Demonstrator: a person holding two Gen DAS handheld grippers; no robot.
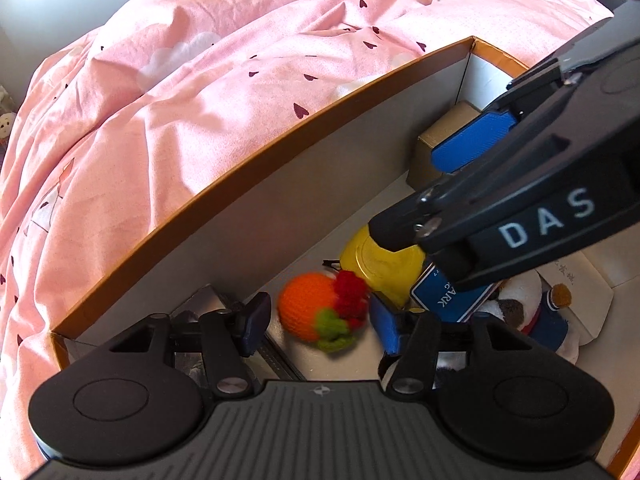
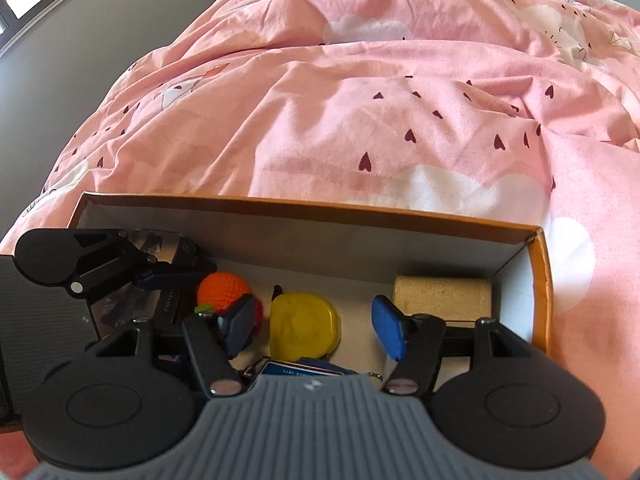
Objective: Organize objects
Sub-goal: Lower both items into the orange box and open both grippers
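Observation:
An orange-rimmed cardboard box (image 1: 248, 184) sits on a pink duvet; its rim also shows in the right wrist view (image 2: 542, 280). Inside lie an orange crocheted ball (image 1: 310, 310) (image 2: 224, 288) with red and green trim, a yellow round lid (image 1: 380, 266) (image 2: 302, 326), a blue card (image 1: 444, 294) (image 2: 298, 368), a tan block (image 1: 436, 144) (image 2: 442, 300) and a plush toy (image 1: 532, 312). My left gripper (image 1: 320, 322) is open above the ball, which looks blurred between the fingers. My right gripper (image 2: 316, 326) is open over the yellow lid and also shows in the left wrist view (image 1: 436, 200).
The pink duvet (image 2: 360, 112) with dark hearts surrounds the box. A dark flat packet (image 2: 156, 300) lies at the box's left end. A white paper box (image 1: 588, 292) lies beside the plush toy. A grey wall (image 2: 80, 40) stands at the far left.

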